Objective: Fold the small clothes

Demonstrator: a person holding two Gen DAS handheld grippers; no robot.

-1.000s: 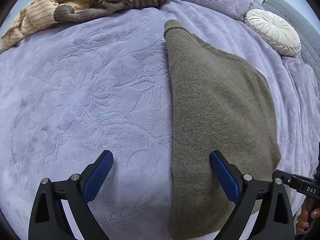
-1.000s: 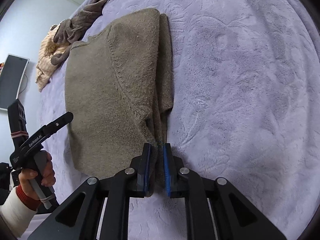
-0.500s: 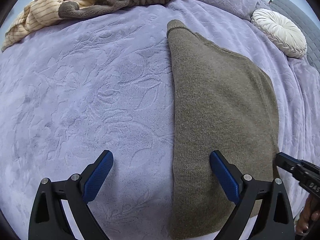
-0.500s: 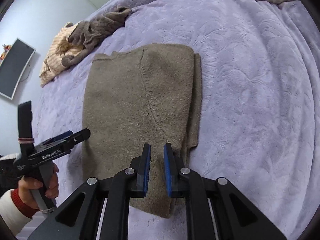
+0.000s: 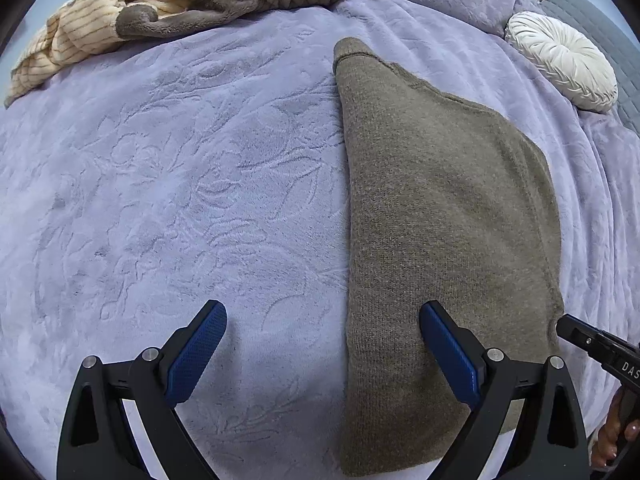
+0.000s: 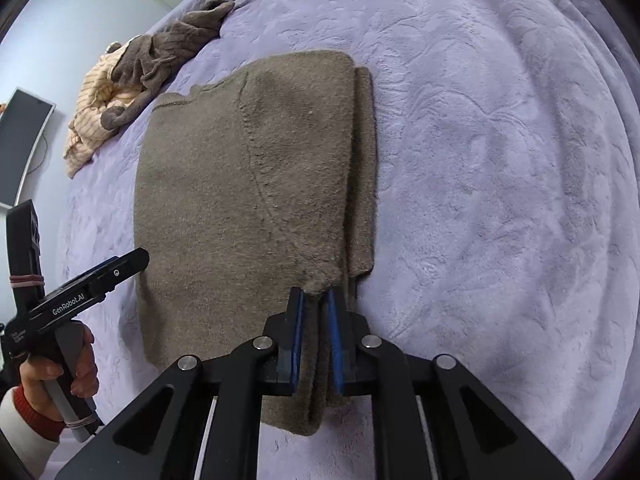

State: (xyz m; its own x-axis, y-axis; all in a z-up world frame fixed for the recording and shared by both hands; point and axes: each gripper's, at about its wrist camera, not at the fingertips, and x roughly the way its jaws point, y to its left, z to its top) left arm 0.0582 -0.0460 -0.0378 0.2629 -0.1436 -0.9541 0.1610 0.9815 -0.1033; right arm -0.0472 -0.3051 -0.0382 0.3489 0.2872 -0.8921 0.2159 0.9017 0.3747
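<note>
A brown knitted sweater [image 5: 440, 220] lies flat on the purple blanket [image 5: 160, 200], its right side folded over in a narrow strip [image 6: 362, 168]. My right gripper [image 6: 316, 294] pinches a raised tuft of the sweater's [image 6: 240, 200] near right edge between its blue pads, and its jaws are opening slightly. My left gripper [image 5: 322, 308] hangs wide open over the sweater's near left edge, one finger above the knit, the other above the blanket, holding nothing. In the right wrist view the left gripper [image 6: 92, 284] shows at the sweater's left side, held by a hand.
A pile of striped cream and brown clothes [image 5: 180, 4] lies at the far left of the bed. A round white cushion [image 5: 560, 60] sits at the far right. A dark screen [image 6: 20, 148] hangs on the wall beyond the bed's left side.
My right gripper has drawn back and risen a little, still with the sweater's edge between its pads, so more of the sweater shows. The left gripper has stayed where it was.
</note>
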